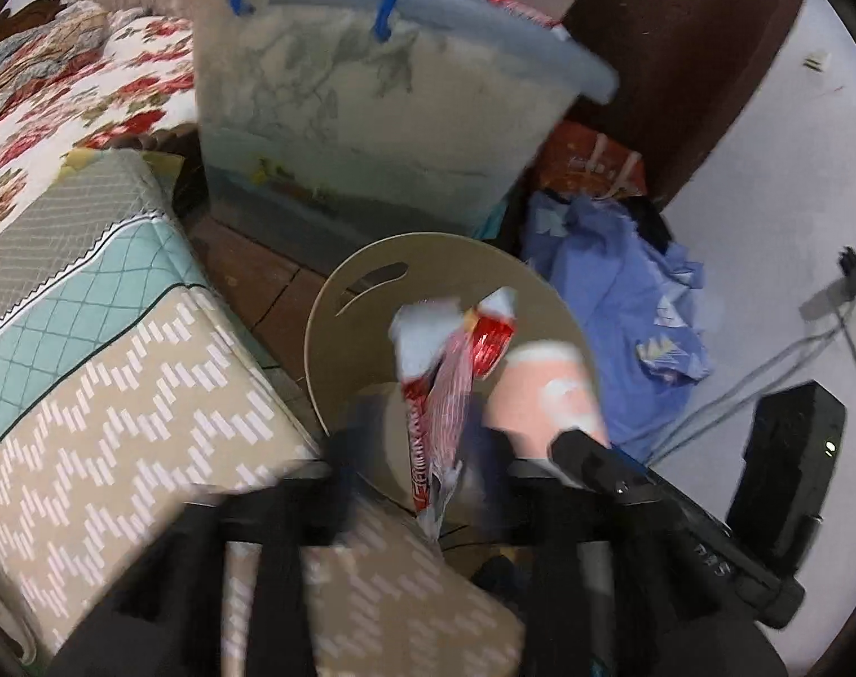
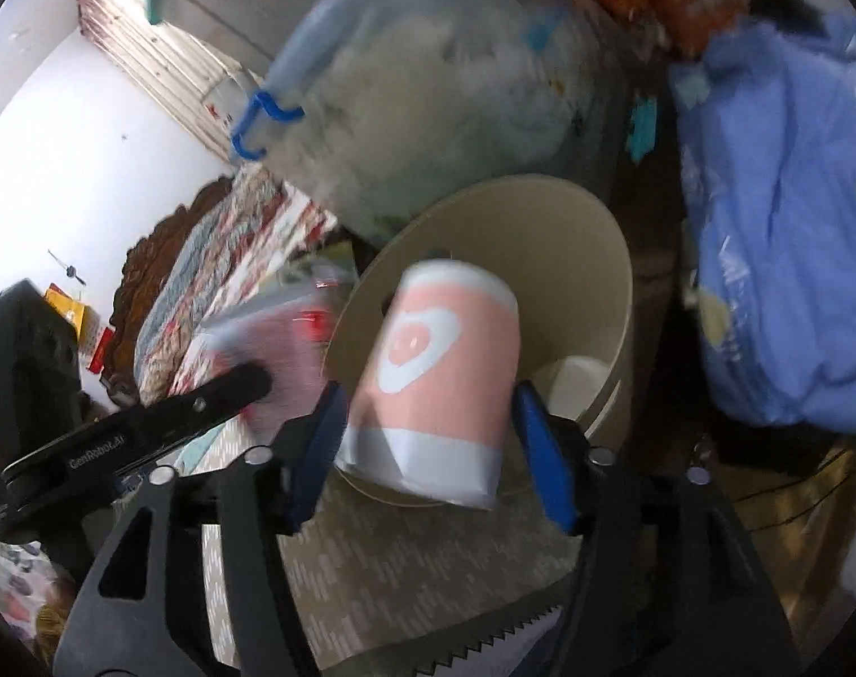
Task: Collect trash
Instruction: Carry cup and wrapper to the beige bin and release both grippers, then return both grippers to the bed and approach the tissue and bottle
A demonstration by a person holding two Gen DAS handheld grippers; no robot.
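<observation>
Jaws: both parted | cup (image 2: 433,372) between right jaws, seemingly loose | wrapper (image 1: 445,389) between left jaws, over bin (image 2: 586,237)

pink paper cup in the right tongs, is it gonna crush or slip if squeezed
The pink paper cup looks thin-walled and empty, so probably light and easy to crush. It sits tilted between the right tongs with gaps beside the pads, so it may slip out. Being round, it would likely roll if dropped outside the bin.

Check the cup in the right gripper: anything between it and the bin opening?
Nothing visible. The pink cup hangs between the right gripper's spread fingers, right over the open beige bin. The red wrapper at the left gripper is beside it, not underneath.
</observation>
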